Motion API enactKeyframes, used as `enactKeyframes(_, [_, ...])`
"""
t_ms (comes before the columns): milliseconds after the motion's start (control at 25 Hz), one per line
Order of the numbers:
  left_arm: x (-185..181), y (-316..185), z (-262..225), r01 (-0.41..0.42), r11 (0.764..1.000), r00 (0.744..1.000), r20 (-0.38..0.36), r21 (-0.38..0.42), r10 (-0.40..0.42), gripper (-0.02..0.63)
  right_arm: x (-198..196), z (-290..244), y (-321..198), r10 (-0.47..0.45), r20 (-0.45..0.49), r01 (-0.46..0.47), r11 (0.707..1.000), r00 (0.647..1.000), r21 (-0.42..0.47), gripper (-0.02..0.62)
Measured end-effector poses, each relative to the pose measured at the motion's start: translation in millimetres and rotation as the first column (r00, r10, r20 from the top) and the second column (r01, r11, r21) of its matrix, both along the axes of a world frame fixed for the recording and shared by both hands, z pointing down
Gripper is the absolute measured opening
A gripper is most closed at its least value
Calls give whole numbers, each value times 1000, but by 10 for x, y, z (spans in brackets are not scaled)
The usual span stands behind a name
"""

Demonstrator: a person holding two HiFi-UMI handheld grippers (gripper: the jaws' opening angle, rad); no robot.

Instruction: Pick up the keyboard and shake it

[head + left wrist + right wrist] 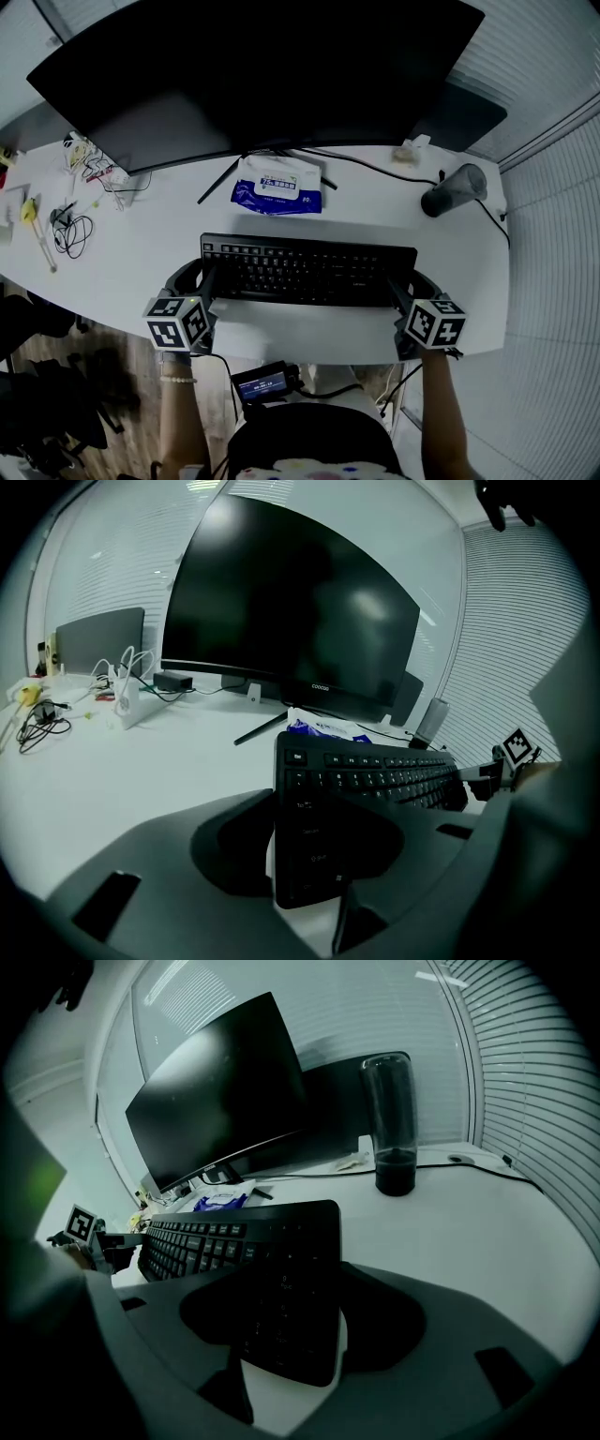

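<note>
The black keyboard (307, 272) lies crosswise near the front edge of the white desk (141, 262). My left gripper (201, 280) is shut on its left end, and my right gripper (412, 284) is shut on its right end. In the left gripper view the keyboard's (323, 808) key side faces up between the jaws of the left gripper (309, 855). The right gripper view shows its number-pad end (281, 1288) clamped in the right gripper (291, 1330). I cannot tell whether the keyboard rests on the desk or hangs just above it.
A wide dark monitor (262, 75) stands behind the keyboard, and its stand legs reach toward a blue wipes pack (277, 185). A dark tumbler (453, 190) lies at the back right. Cables and small items (70, 230) lie at the left. The desk's front edge runs just behind the grippers.
</note>
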State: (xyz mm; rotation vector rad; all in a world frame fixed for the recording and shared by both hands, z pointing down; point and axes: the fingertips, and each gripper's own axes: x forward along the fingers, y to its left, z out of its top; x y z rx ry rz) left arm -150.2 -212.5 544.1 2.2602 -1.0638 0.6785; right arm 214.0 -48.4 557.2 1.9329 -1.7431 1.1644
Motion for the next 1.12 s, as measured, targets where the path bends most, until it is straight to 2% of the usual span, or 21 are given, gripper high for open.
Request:
enactKeyframes(320, [-3, 13, 212, 0, 998, 1000, 13, -61, 0, 147, -3, 147, 5, 2, 6, -2, 999, 1000, -38, 281])
enactKeyframes(720, [15, -23, 342, 8, 996, 1000, 14, -89, -7, 149, 5, 267, 8, 31, 26, -29, 997, 999, -69, 282])
enactKeyframes(960, [16, -35, 353, 31, 997, 999, 12, -68, -30, 150, 7, 288, 10, 50, 18, -49, 997, 999, -61, 281])
enactKeyframes(1120, [10, -34, 318, 44, 998, 997, 69, -48, -40, 152, 5, 243, 12, 41, -46, -45, 996, 998, -72, 281])
